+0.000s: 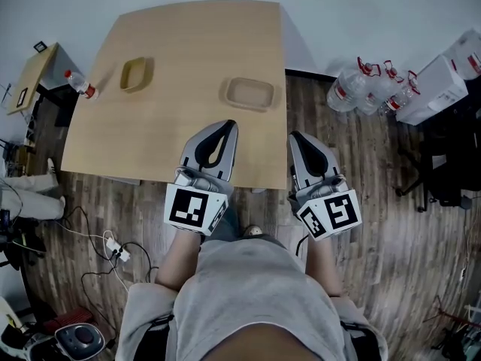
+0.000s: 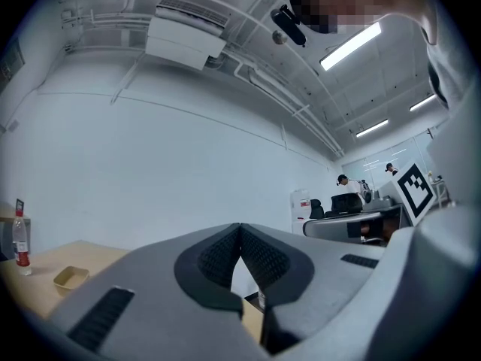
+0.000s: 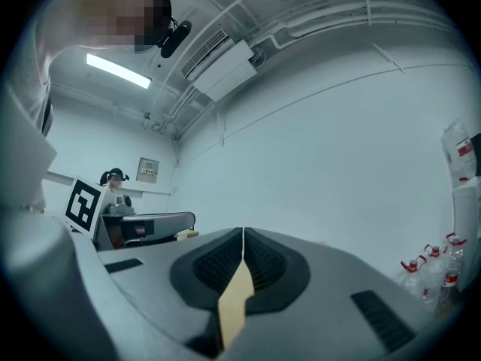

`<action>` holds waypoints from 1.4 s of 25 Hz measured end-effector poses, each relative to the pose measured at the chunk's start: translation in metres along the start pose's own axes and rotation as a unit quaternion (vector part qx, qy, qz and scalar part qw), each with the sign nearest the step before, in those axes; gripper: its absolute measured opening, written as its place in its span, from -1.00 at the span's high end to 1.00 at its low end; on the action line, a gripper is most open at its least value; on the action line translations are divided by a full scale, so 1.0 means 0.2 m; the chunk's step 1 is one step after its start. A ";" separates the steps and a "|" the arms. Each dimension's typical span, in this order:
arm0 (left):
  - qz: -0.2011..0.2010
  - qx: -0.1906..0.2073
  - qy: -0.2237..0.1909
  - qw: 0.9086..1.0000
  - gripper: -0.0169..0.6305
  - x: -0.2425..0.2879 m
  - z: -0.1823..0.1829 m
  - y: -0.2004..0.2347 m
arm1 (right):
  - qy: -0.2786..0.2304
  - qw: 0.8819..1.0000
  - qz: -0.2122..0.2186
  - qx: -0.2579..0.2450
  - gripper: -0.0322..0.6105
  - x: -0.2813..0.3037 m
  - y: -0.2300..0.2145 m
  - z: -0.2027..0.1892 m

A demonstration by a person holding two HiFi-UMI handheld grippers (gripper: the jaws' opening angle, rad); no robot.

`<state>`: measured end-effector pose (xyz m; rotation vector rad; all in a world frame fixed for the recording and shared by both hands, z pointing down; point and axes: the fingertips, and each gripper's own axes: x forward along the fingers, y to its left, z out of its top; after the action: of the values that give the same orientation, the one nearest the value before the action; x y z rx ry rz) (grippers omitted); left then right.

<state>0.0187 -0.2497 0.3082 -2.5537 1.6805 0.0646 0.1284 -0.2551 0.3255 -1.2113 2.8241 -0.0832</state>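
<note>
Head view: olive tray (image 1: 137, 74), beige tray (image 1: 249, 92) on table (image 1: 188, 43); gripper views: left gripper (image 2: 240, 228), right gripper (image 3: 243, 232) closed tip-to-tip, empty.

Wearing a light grey T-shirt (image 1: 252, 292) with short sleeves. Showing smooth, pale grey shells on the left gripper (image 1: 228, 123) and the right gripper (image 1: 293, 134), each narrowing to a point around black ribbed pads (image 2: 218, 256). Bearing a white cube (image 1: 188, 207) with black square markers behind each.

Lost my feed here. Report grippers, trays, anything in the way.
Both shut, empty: left gripper over table near edge, right gripper off its corner. Near tray ahead, untouched; far tray left. Nothing between.
</note>
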 end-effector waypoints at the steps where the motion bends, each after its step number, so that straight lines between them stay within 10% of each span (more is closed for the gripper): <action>1: -0.002 0.000 0.001 1.000 0.90 0.02 0.00 0.03 | 0.001 1.000 -0.002 0.000 0.87 0.03 0.00 0.00; 35: -0.132 -0.032 0.026 0.990 0.90 0.64 -0.23 0.64 | 0.046 0.987 -0.151 0.019 0.87 0.75 -0.29 -0.21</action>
<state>-0.0476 -0.4216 0.3385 -2.8235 1.3613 0.0346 0.0642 -0.4029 0.3664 -1.6563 2.6742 -0.2134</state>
